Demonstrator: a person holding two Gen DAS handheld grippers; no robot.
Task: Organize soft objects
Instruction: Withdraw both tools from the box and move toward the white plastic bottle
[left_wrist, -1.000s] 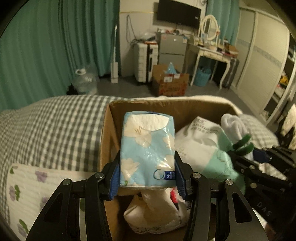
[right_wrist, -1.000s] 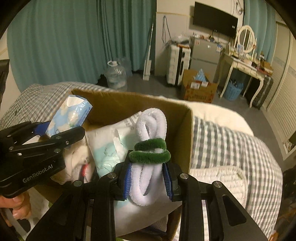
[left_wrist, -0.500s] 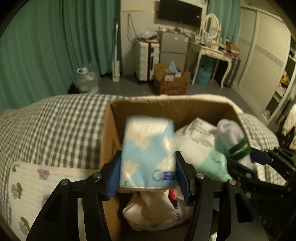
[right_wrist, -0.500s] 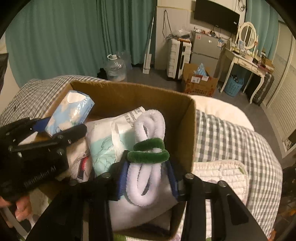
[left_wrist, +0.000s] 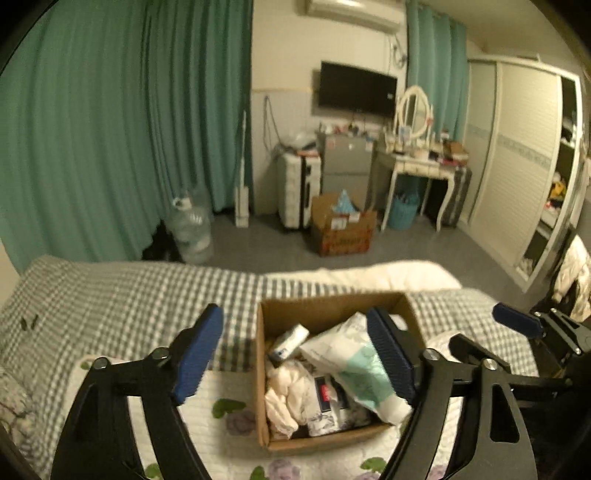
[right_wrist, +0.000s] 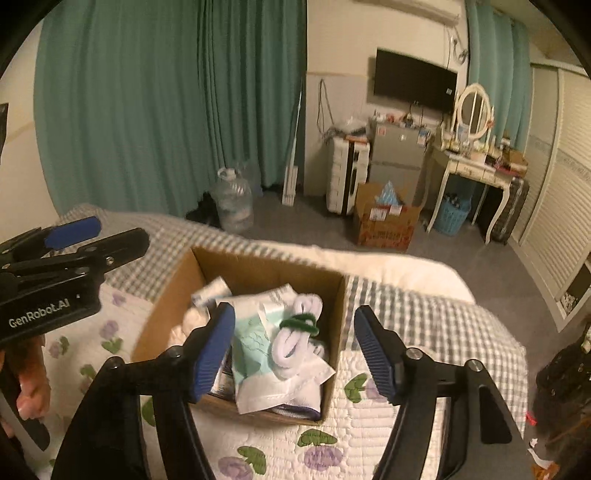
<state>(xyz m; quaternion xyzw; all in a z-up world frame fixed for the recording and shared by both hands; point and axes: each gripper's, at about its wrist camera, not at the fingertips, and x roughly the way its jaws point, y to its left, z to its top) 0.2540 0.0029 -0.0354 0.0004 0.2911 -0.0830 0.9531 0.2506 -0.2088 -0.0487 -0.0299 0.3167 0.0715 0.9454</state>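
Note:
A cardboard box (left_wrist: 266, 376) (right_wrist: 166, 291) sits on the bed and holds soft things. The blue floral tissue pack (left_wrist: 289, 340) (right_wrist: 210, 290) lies in its far left corner. The white socks with green bands (right_wrist: 297, 330) lie on a white and mint plastic pack (left_wrist: 356, 360) (right_wrist: 255, 325). A cream cloth (left_wrist: 286, 395) lies at the box's left. My left gripper (left_wrist: 295, 354) is open and empty, raised above the box. My right gripper (right_wrist: 293, 349) is open and empty, also above the box.
The bed has a grey checked cover (left_wrist: 122, 291) and a white floral quilt (right_wrist: 332, 439) under the box. Beyond the bed are a water jug (left_wrist: 190, 229), a floor box (left_wrist: 341, 227), a dressing table (left_wrist: 421, 166) and teal curtains (left_wrist: 110, 129).
Both grippers have opened and pulled up and back from the box. The tissue pack dropped into the box's far left corner. The socks now rest on the plastic pack.

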